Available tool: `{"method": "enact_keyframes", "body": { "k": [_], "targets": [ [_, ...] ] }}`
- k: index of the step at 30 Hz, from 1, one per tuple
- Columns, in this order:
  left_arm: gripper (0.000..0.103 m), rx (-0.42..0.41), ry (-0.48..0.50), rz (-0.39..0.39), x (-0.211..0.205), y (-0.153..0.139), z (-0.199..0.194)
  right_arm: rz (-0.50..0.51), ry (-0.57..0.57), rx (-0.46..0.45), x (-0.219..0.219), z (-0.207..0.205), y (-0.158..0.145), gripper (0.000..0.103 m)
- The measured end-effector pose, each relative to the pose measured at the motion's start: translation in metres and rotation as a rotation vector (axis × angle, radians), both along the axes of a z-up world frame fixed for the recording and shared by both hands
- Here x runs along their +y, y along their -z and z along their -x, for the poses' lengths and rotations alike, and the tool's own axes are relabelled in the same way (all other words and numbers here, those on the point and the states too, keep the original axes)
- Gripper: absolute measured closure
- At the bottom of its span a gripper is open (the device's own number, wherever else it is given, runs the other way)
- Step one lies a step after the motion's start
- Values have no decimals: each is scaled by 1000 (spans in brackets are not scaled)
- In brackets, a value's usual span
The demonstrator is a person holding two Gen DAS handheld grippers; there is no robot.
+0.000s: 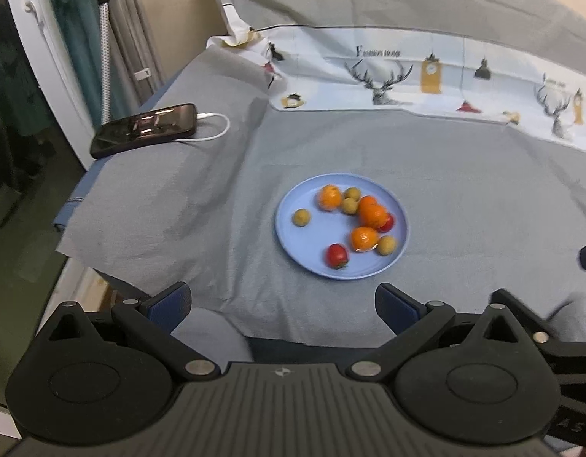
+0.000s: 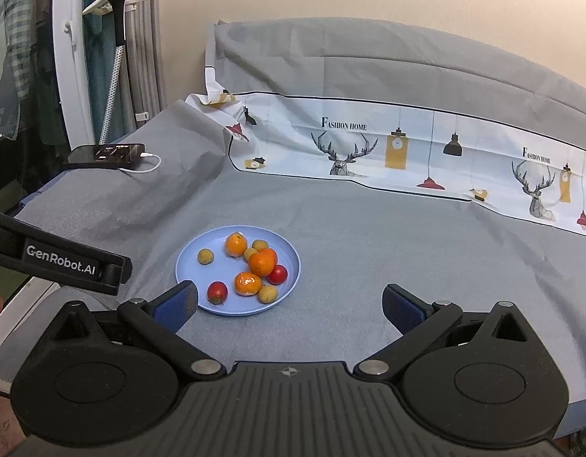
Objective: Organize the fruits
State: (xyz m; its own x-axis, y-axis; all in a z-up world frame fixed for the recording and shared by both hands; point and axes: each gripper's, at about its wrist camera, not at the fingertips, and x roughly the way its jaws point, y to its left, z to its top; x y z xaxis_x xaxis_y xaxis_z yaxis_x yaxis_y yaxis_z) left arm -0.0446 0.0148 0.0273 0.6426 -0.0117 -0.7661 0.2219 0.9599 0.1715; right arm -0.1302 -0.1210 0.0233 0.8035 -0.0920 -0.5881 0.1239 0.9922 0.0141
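We see a blue plate (image 2: 186, 262) resting on a grey cloth (image 2: 369, 236) spread over what looks like a bed. On the plate lie mixed fruits: three oranges (image 2: 261, 262), two red fruits (image 2: 217, 291) and four small yellow-green ones (image 2: 205, 256), several touching. Our left gripper (image 1: 283, 301) and right gripper (image 2: 289, 302) both hover near the plate's front edge, jaws spread wide and empty. A phone (image 1: 144, 129) on its white cable (image 1: 217, 129) lies well apart at the far left. We judge that round fruit could roll off the rim, since the soft cloth lets the plate tip when pressed.
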Motion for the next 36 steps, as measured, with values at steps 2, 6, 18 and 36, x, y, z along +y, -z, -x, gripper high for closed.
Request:
{"method": "enact_keyframes", "body": {
  "k": [2, 6, 18, 36],
  "targets": [
    [0, 10, 5, -14, 0, 2, 0, -1, 0, 3, 0, 0, 1, 1],
    [0, 8, 7, -13, 0, 4, 1, -3, 2, 7, -2, -1, 2, 1],
    [0, 21, 2, -19, 0, 9, -1, 0, 5, 20, -1, -4, 6, 1],
    [0, 30, -6, -26, 0, 13, -4, 1, 3, 27, -1, -7, 8, 1]
  ]
}}
